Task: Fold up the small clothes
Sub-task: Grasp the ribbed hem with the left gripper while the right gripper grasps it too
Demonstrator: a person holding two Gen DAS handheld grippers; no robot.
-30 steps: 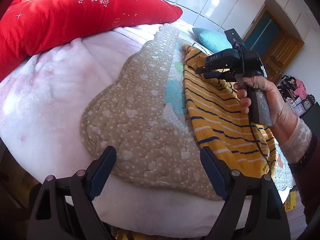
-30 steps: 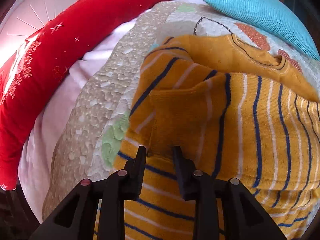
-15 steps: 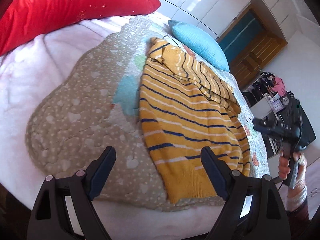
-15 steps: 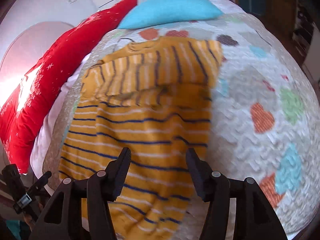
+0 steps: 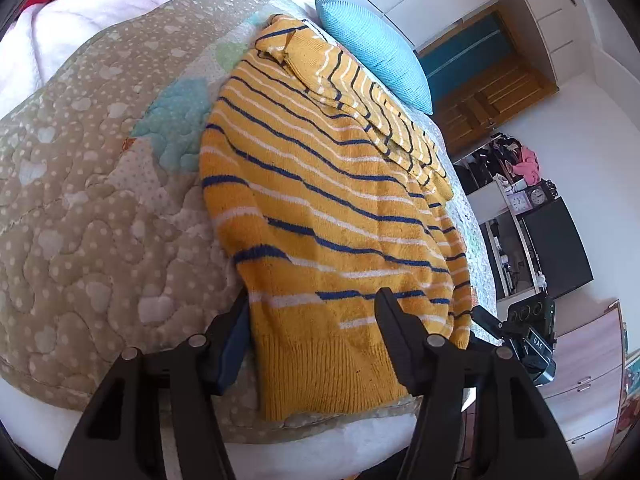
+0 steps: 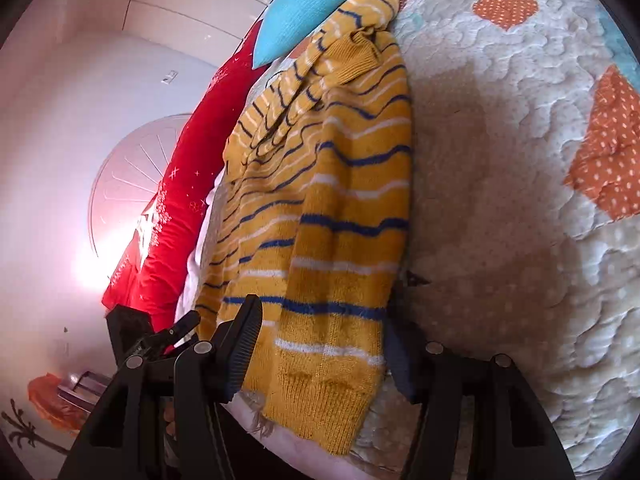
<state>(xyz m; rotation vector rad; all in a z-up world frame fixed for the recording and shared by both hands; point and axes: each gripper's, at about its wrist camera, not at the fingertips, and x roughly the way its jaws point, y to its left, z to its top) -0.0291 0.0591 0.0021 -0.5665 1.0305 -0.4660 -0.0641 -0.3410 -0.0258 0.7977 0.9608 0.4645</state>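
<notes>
A yellow sweater [image 5: 320, 200] with blue and white stripes lies flat on the quilt [image 5: 100, 200], its sleeves folded across the chest at the far end. My left gripper [image 5: 314, 336] straddles the left corner of the ribbed hem. Its jaws are closing with the knit between them, and the pads are not pressing on it. In the right wrist view the sweater [image 6: 340, 240] runs away from me, and my right gripper [image 6: 320, 352] stands open astride the hem's right corner. Each gripper shows in the other's view: the right gripper [image 5: 486, 322] and the left gripper [image 6: 182, 328].
A blue pillow [image 5: 372, 52] lies past the collar and a red pillow [image 6: 180, 200] along the bed's far side. A white blanket [image 5: 80, 12] lies under the quilt [image 6: 500, 200]. The bed's edge runs just below the hem. Shelves with a clock [image 5: 538, 196] stand at the right.
My right gripper let go of the folded sleeve, opened and swung to the hem's right corner. My left gripper moved right onto the hem's left corner and its jaws narrowed.
</notes>
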